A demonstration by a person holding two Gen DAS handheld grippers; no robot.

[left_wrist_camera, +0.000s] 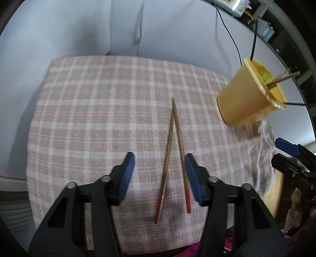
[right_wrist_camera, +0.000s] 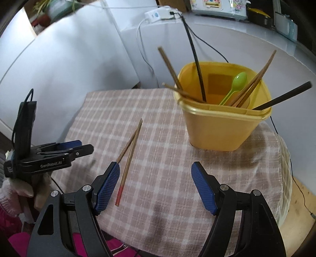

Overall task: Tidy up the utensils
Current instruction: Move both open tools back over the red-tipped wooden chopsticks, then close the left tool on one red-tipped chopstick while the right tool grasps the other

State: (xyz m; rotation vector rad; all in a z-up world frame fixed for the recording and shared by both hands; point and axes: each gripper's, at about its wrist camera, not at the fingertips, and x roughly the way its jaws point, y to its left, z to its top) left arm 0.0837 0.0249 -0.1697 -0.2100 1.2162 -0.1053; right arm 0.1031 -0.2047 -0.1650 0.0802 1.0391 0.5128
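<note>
Now my left tongs straddle the chopsticks lying on the cloth, jaws apart, pads not yet pressing, ready to pinch both together. My right tongs hang open and empty near the yellow tub, their destination.

"GenRobot.AI" stands in pale letters on the black side of the left claw, seen from the right wrist view. A white box on the grey surface behind bears a "1"; other print there is unreadable
</note>
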